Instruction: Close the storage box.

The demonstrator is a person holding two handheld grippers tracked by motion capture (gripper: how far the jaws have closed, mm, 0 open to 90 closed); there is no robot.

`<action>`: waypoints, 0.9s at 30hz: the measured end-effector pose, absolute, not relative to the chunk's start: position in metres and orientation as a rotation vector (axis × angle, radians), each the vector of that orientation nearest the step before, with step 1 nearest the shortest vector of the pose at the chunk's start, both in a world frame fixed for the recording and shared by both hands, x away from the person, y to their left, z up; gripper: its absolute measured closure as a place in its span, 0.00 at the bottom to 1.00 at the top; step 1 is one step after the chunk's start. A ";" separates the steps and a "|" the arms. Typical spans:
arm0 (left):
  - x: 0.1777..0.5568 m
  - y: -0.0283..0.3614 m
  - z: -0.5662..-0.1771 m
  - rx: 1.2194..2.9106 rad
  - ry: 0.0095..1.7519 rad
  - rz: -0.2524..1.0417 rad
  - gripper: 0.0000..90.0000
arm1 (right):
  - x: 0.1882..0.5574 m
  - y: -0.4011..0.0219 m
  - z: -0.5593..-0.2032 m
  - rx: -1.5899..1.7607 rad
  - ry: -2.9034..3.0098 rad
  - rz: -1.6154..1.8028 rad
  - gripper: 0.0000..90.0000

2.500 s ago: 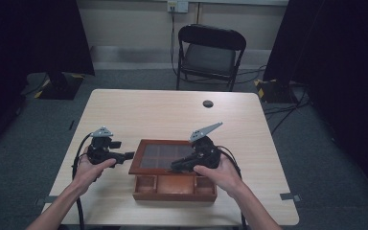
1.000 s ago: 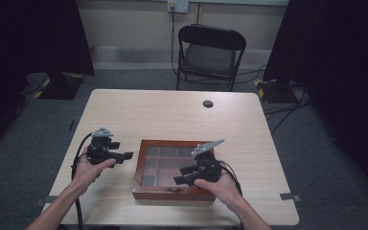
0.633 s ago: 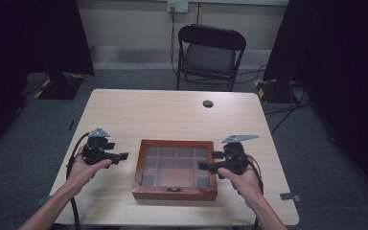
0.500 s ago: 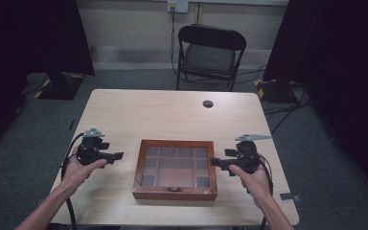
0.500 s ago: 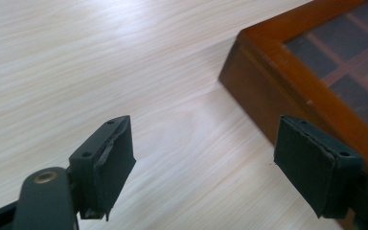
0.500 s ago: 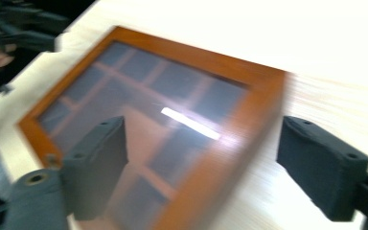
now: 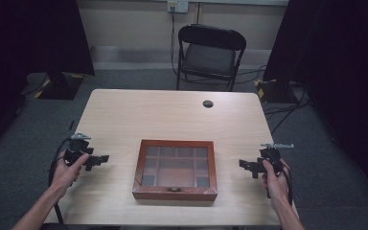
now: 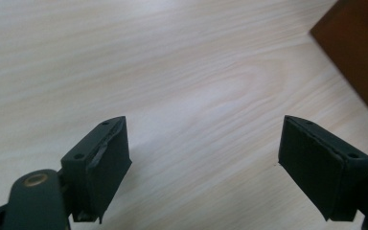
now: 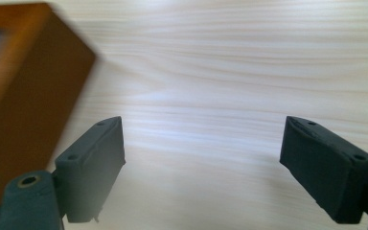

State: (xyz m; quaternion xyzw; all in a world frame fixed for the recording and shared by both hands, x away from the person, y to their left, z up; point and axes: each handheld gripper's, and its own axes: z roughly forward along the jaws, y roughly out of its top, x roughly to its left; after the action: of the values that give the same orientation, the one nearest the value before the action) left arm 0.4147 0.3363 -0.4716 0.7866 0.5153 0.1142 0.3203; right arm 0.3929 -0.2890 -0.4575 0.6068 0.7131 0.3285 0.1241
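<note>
- The wooden box [image 7: 175,168] sits shut, its glass lid showing the compartments, near the desk [image 7: 172,115] front edge at 6 o'clock from the desk's middle.
- The left tongs [image 7: 100,159] hover at the box's 9 o'clock, well apart from it; their jaws have just been opening and stand released, only bare desk between them in the left gripper view [image 8: 203,167].
- The right tongs [image 7: 243,165] hang at the box's 3 o'clock, apart from it, jaws released after just opening, nothing between them [image 9: 203,167].
- A small dark disc [image 7: 208,103] lies at 12 o'clock, near the far edge.
- A folding chair [image 7: 211,55] stands beyond the desk.
</note>
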 end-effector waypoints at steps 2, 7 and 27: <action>0.415 0.337 -0.478 2.088 1.370 0.292 0.20 | 0.395 -0.291 -0.464 1.752 2.057 0.884 0.16; 0.411 0.333 -0.485 2.101 1.379 0.380 0.20 | 0.397 -0.282 -0.477 1.713 2.107 0.723 0.17; 0.405 0.321 -0.503 2.021 1.327 0.552 0.00 | 0.395 -0.279 -0.501 1.598 1.939 0.796 0.00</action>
State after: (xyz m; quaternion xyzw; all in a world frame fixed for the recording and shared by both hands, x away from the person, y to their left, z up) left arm 0.4047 0.3205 -0.5035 0.7708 0.5059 0.2105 0.3249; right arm 0.3948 -0.2789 -0.5013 0.5871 0.7121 0.2925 0.2503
